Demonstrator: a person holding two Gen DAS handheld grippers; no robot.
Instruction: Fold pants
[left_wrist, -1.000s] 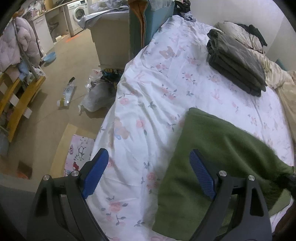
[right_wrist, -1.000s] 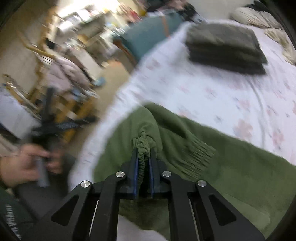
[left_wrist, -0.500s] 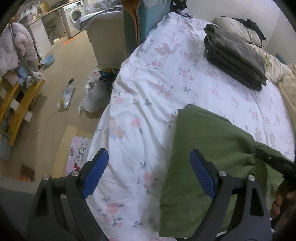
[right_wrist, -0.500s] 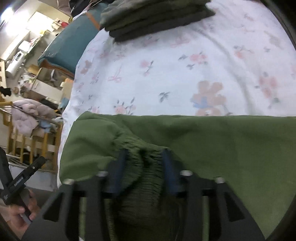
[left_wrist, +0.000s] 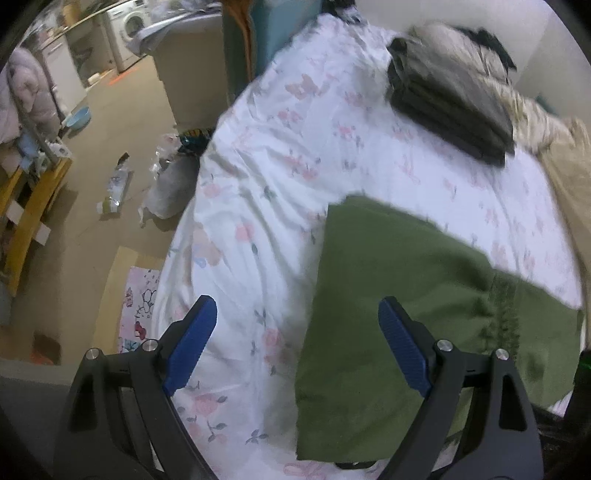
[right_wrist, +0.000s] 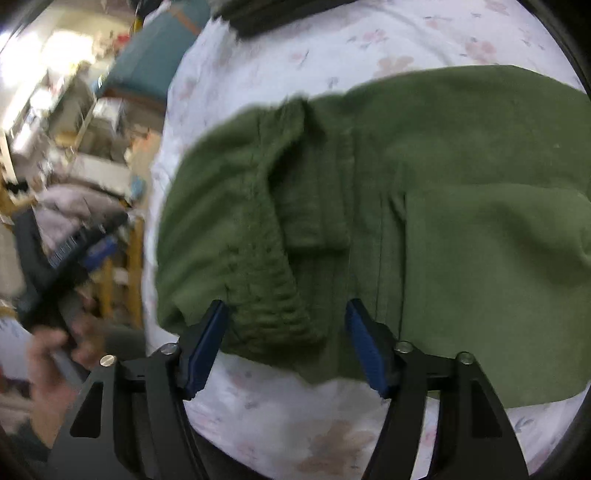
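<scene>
Olive-green pants (left_wrist: 406, 277) lie folded on the floral bed sheet (left_wrist: 277, 184), with the ribbed waistband (left_wrist: 504, 306) toward the right. My left gripper (left_wrist: 297, 314) hovers open over the sheet and the pants' left edge, holding nothing. In the right wrist view the pants (right_wrist: 461, 166) fill the middle. My right gripper (right_wrist: 286, 310) is low over the ribbed waistband (right_wrist: 266, 288); its jaws are closing with that band between them, and the pads stand apart from the cloth.
A stack of dark folded clothes (left_wrist: 450, 99) sits farther up the bed, with beige bedding (left_wrist: 565, 173) to its right. Left of the bed, the floor holds a grey bag (left_wrist: 170, 184), litter and a wooden rack (left_wrist: 33, 199). A hand (right_wrist: 51, 347) holds the other gripper at left.
My right gripper let go of the bunched waistband, dropped toward the bed and rolled; the waistband now lies on the folded pants. The left gripper has hardly moved.
</scene>
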